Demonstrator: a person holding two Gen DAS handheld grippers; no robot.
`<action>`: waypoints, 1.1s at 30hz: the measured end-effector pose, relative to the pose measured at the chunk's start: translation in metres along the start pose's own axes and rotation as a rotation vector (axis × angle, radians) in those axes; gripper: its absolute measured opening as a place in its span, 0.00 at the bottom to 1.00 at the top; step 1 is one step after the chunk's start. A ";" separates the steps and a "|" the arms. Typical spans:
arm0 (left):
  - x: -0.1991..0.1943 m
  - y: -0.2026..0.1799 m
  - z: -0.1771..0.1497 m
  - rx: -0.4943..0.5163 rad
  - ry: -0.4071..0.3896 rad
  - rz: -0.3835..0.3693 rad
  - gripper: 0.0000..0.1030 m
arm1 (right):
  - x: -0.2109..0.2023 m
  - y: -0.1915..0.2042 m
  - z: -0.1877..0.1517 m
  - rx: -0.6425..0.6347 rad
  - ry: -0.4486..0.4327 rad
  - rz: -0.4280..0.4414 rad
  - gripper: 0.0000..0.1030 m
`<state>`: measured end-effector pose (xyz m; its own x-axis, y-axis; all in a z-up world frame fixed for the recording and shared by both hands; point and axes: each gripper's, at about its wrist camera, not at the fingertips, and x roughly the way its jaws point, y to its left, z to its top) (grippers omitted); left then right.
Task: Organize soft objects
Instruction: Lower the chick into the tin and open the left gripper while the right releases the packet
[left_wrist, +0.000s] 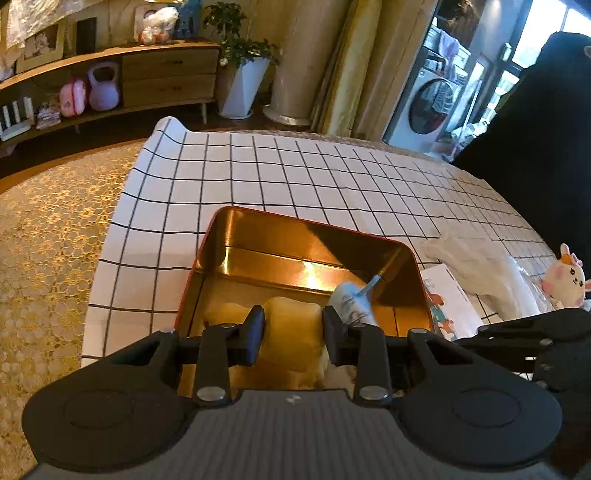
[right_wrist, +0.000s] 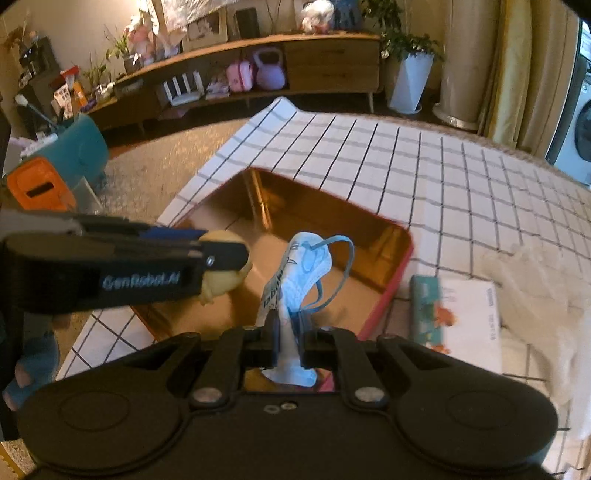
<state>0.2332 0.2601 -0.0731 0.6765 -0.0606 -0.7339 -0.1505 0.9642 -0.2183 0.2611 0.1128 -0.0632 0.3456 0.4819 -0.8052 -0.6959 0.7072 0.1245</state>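
Jaws of both grippers were clamped: the left gripper (left_wrist: 291, 338) held a yellow squishy toy (left_wrist: 291, 332), the right gripper (right_wrist: 288, 338) a face mask (right_wrist: 299, 273), both low-centre over the gold tin (left_wrist: 258, 240). The mask's ear loop (right_wrist: 338, 273) could snag on release; the crowded grippers might collide.

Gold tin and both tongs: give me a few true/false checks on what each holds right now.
1. The right tongs grip a blue mask. True.
2. The left tongs grip a white towel. False: they hold a yellow soft toy.
3. Both items hang over the tin. True.
4. The tin is full of toys. False: its gold floor shows bare.
5. A booklet lies right of the tin. True.
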 end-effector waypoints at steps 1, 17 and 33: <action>0.001 0.000 -0.001 0.003 0.003 -0.003 0.32 | 0.003 0.001 -0.001 -0.004 0.008 -0.001 0.09; 0.022 -0.015 -0.020 0.026 0.075 0.007 0.40 | 0.008 0.013 -0.011 -0.087 0.048 -0.035 0.25; -0.022 -0.031 -0.013 0.029 -0.038 0.036 0.64 | -0.034 0.007 -0.013 -0.071 -0.036 -0.011 0.53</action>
<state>0.2136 0.2281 -0.0588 0.6981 -0.0161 -0.7158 -0.1551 0.9726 -0.1732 0.2359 0.0949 -0.0428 0.3751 0.4939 -0.7844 -0.7344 0.6747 0.0736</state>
